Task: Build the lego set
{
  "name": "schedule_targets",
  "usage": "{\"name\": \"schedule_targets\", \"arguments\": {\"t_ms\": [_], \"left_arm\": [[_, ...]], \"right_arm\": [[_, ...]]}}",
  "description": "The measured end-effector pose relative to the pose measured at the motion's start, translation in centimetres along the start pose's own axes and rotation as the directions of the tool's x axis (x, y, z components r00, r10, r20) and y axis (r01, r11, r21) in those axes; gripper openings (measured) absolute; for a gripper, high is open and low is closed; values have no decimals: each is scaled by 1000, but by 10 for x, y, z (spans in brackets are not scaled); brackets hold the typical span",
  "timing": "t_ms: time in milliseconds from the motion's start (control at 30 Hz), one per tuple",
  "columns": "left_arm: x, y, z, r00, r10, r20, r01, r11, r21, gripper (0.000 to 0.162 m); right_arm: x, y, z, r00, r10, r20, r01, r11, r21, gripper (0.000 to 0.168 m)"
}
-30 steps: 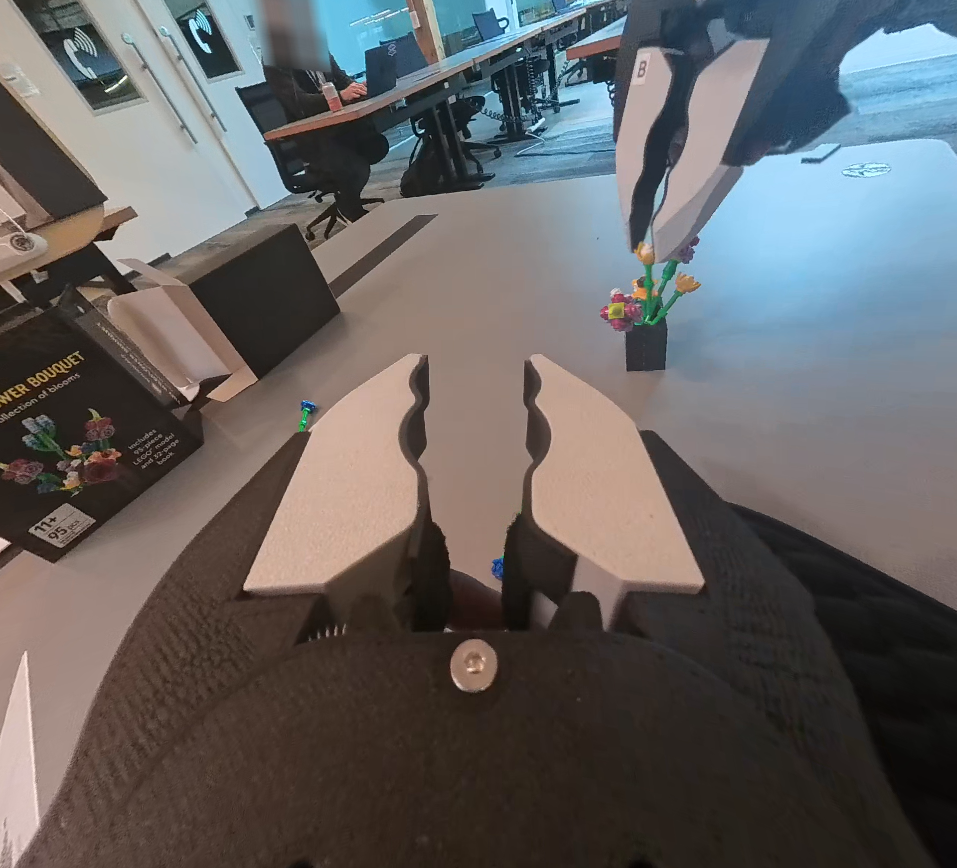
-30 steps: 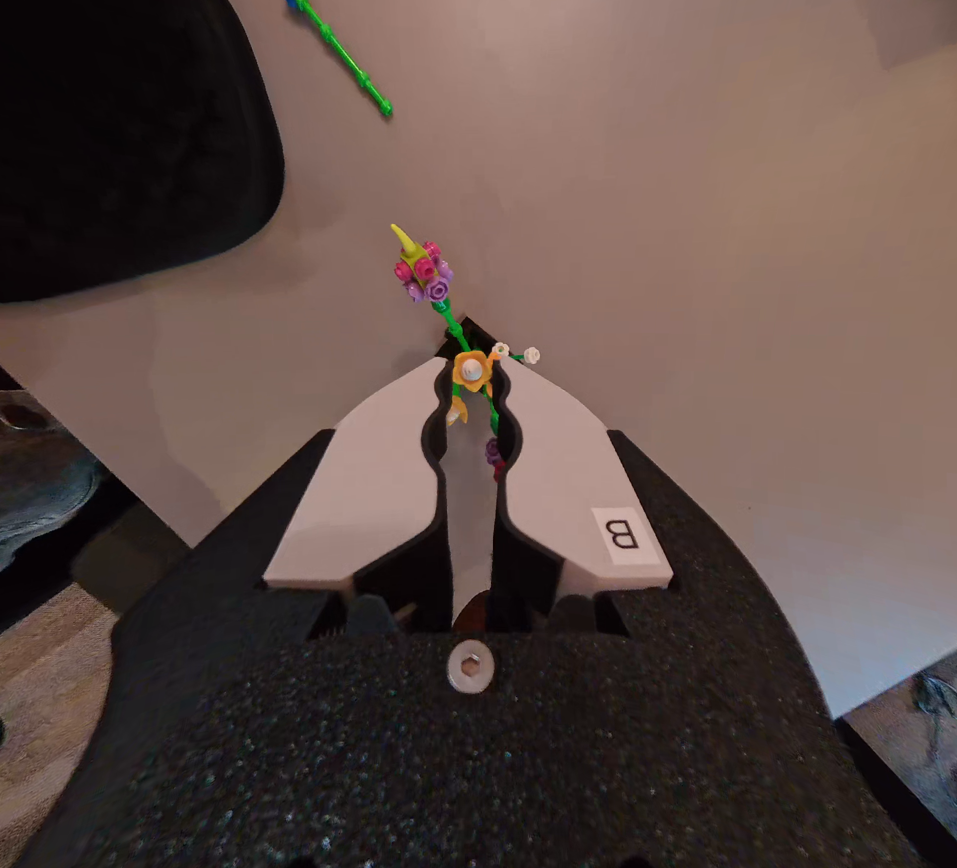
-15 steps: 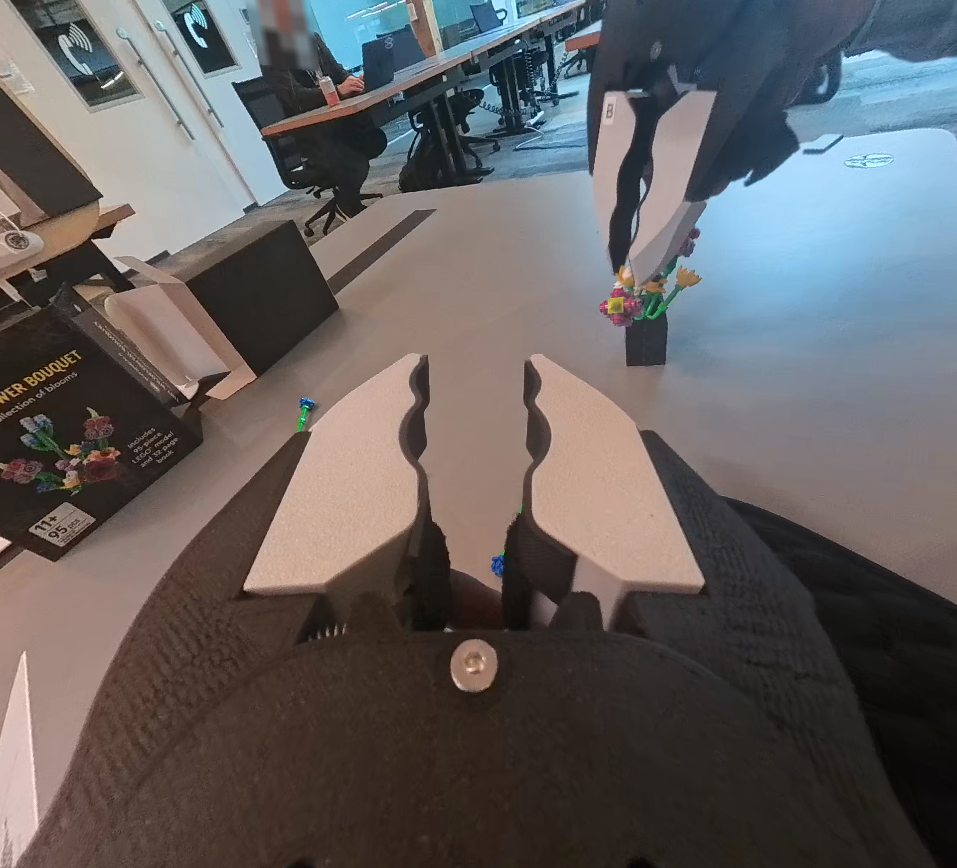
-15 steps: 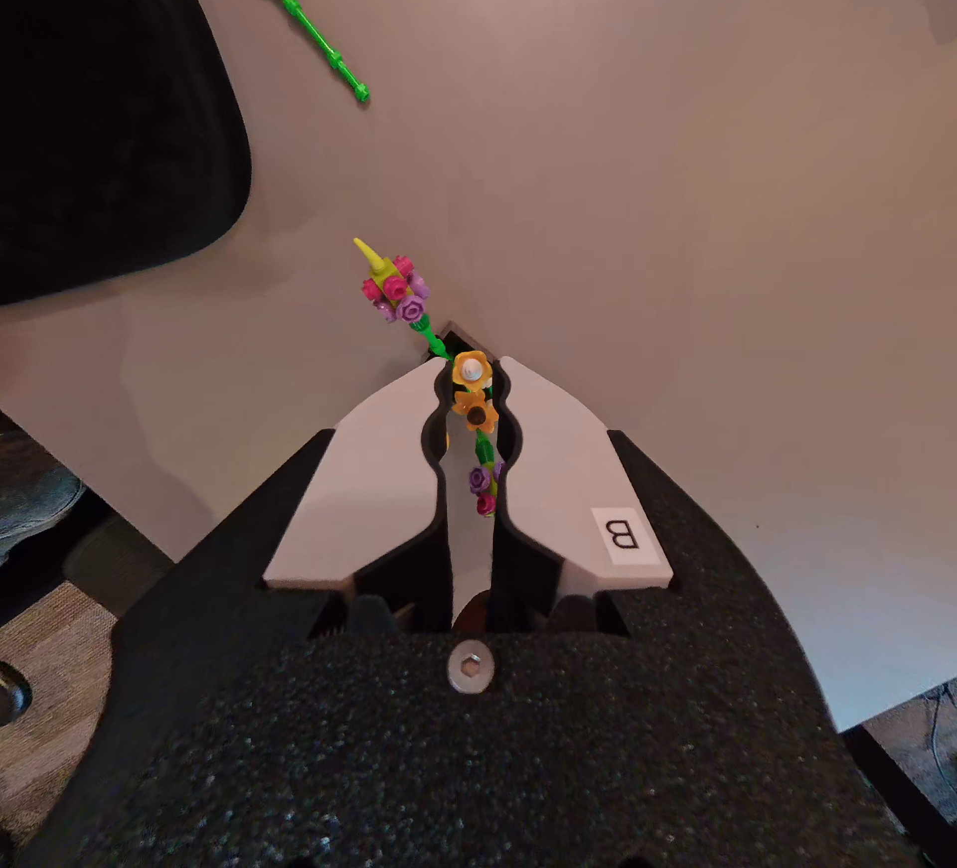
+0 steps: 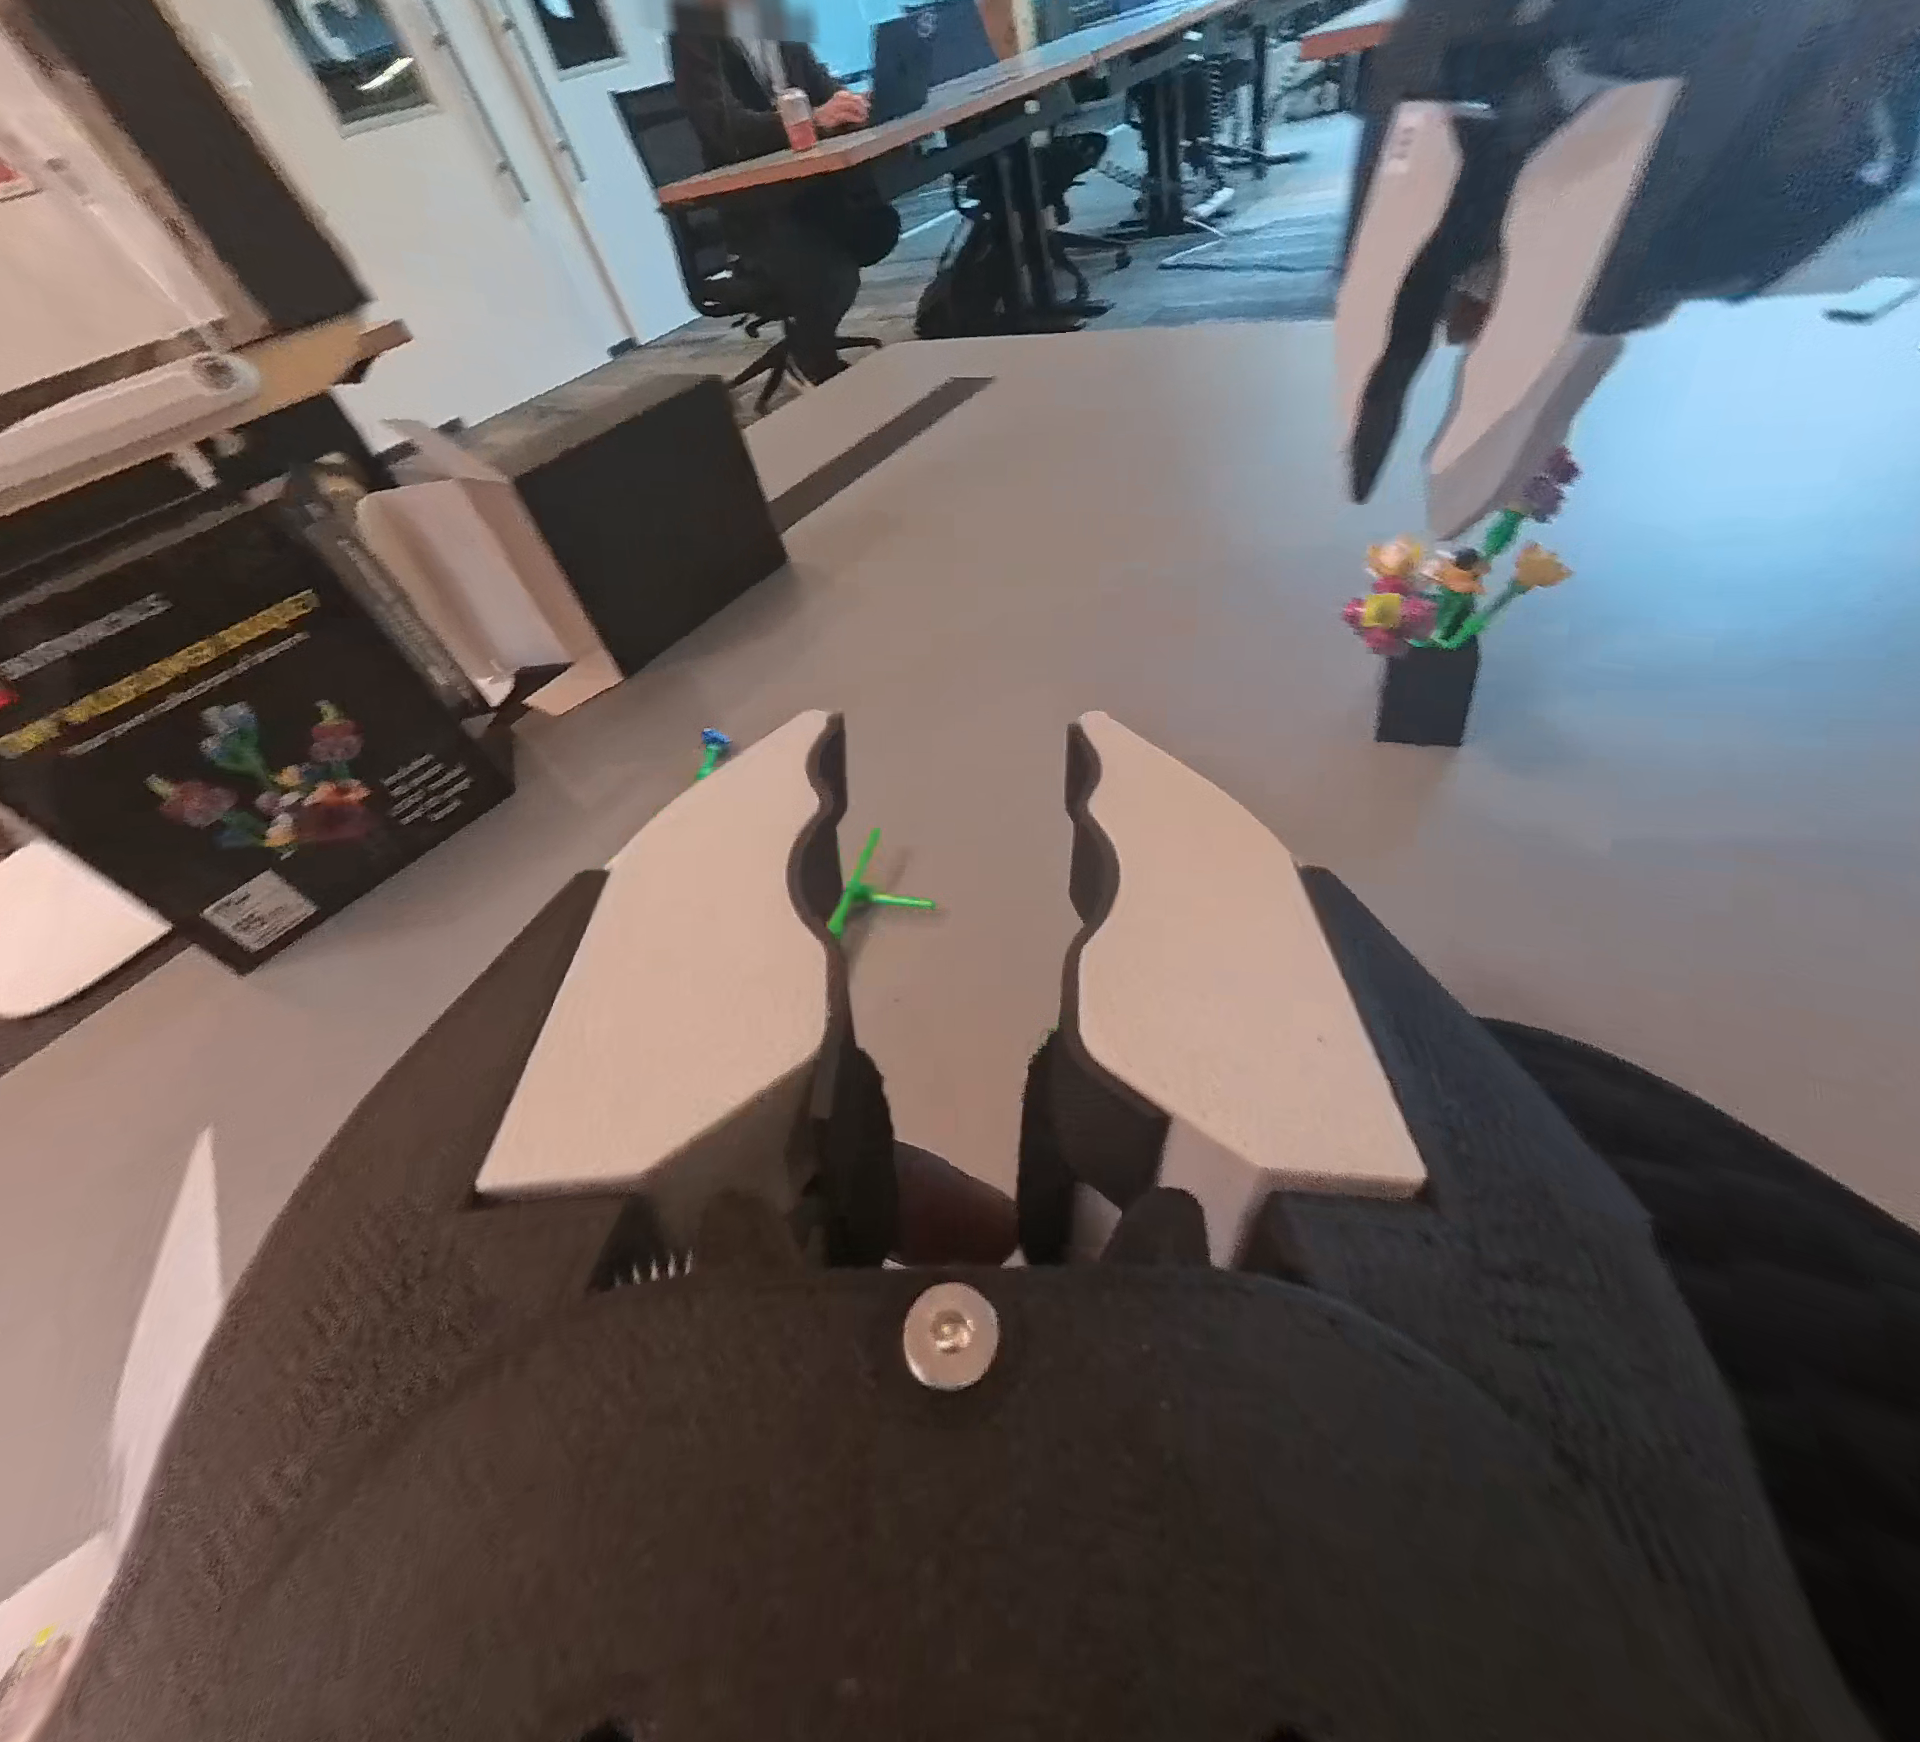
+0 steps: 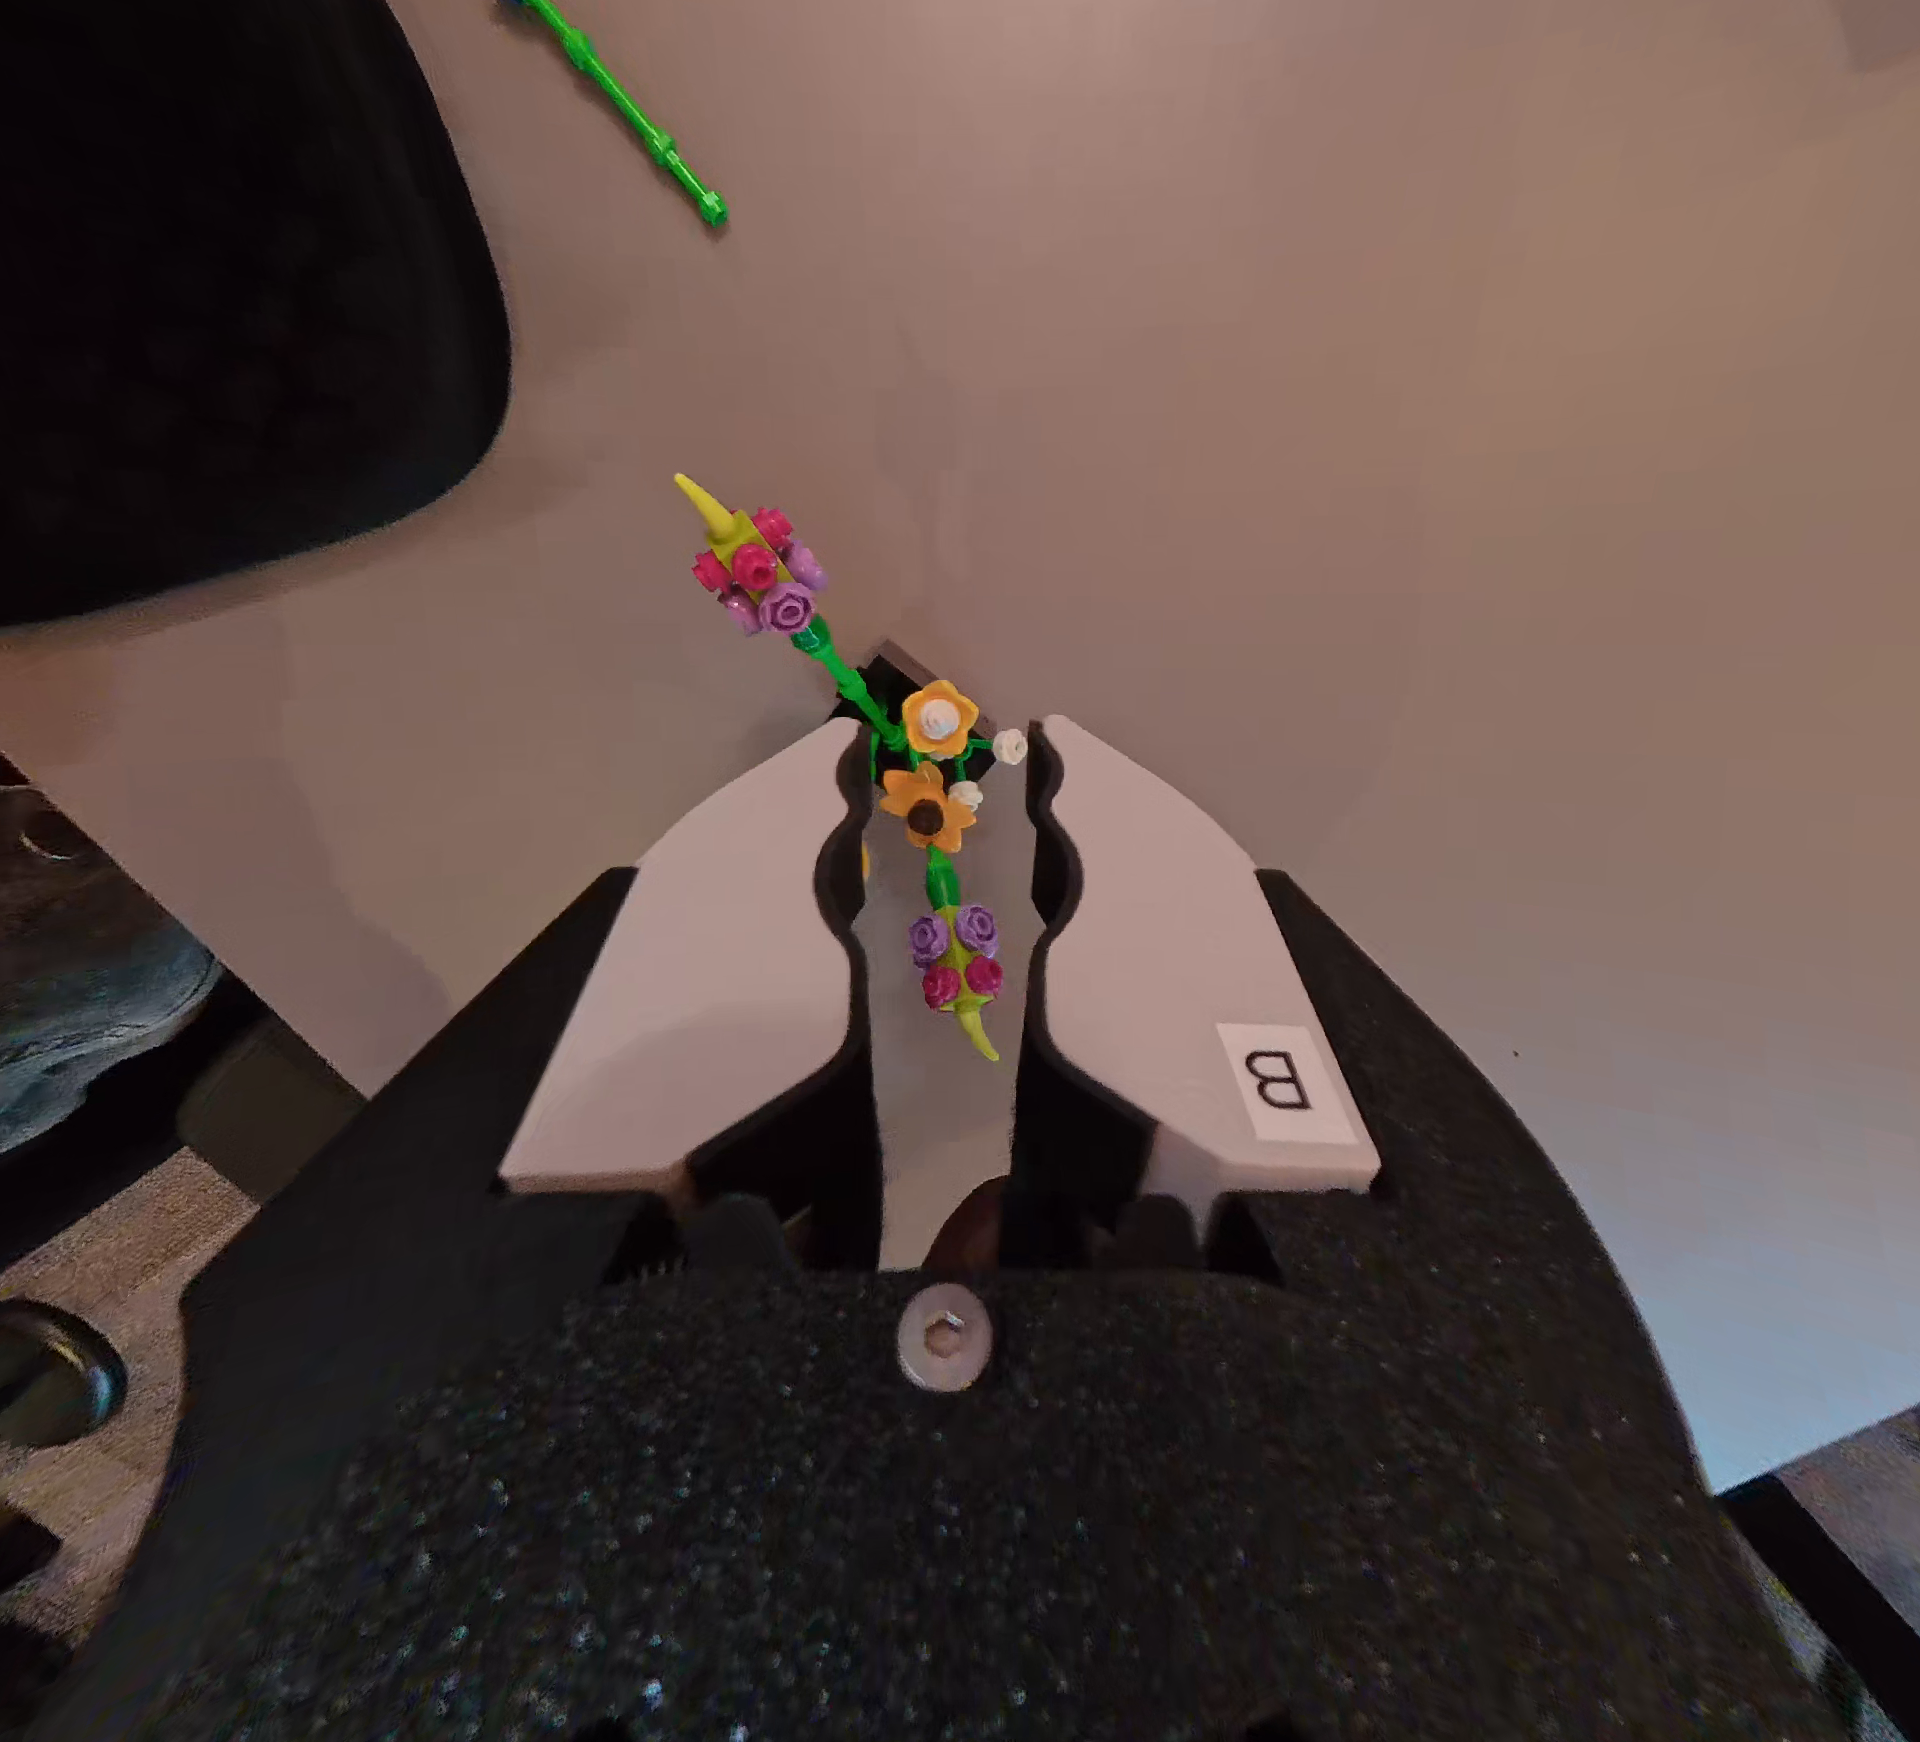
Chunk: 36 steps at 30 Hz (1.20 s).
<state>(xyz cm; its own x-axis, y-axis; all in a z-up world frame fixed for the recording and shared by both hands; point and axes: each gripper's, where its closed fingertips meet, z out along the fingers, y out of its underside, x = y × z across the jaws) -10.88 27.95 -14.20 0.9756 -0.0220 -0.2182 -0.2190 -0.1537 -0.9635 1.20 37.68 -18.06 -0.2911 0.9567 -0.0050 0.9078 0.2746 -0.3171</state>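
Both grippers are standing spread, gripping nothing. Right gripper is hovering directly over the lego bouquet, whose stems are standing in a small black vase on the grey desk. Left gripper is hanging low above the desk, a loose green stem lying between its fingers' lines. At ten o'clock from the bouquet, a blue-headed stem is lying flat.

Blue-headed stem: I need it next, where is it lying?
The blue-headed stem lies flat on the table, upper left in the right wrist view, beyond the bouquet.
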Motion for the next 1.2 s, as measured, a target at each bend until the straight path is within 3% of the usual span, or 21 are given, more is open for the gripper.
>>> {"name": "schedule_targets", "arguments": {"t_ms": [133,200,267,367,433,533,633,833,967,1067,1133,1200], "left_arm": [[-33,-10,-11,974,-181,139,166,980,111,46],[-43,-20,-19,918,-391,65,367,901,233,49],[-50,-25,-24,872,-489,14,465,837,289,49],[-57,-28,-28,891,-451,53,413,854,317,49],[-59,-44,-40,891,-452,39,396,816,421,49],[-77,-68,-74,849,-528,-15,418,655,629,49],[-99,-66,-89,785,-618,-45,477,555,681,49],[-103,-61,-87,764,-644,-38,499,552,668,49],[-107,-59,-88,757,-653,-22,499,556,665,48],[-111,-57,-88,747,-664,-6,502,558,661,47],[-113,-57,-90,747,-665,-3,498,556,666,46],[-113,-58,-91,747,-665,-3,495,553,670,46]], "right_arm": [[-3,-15,-13,1000,-3,17,2,997,83,31],[-18,-40,-23,998,-3,65,-10,981,192,30],[-40,-64,-28,993,-52,107,23,966,258,30],[-65,-88,-19,980,-172,104,141,957,255,30],[-81,-102,-8,965,-230,122,194,949,249,30],[-95,-116,16,958,-271,94,246,945,217,30],[-96,-121,48,961,-277,19,271,952,141,28],[-81,-114,90,945,-309,-103,305,951,-57,19],[-78,-113,101,940,-325,-106,317,944,-87,19],[-84,-112,106,946,-315,-72,310,948,-71,4],[-78,-114,102,950,-290,-118,286,957,-49,2],[-72,-126,84,967,-198,-160,212,974,77,3]]}}
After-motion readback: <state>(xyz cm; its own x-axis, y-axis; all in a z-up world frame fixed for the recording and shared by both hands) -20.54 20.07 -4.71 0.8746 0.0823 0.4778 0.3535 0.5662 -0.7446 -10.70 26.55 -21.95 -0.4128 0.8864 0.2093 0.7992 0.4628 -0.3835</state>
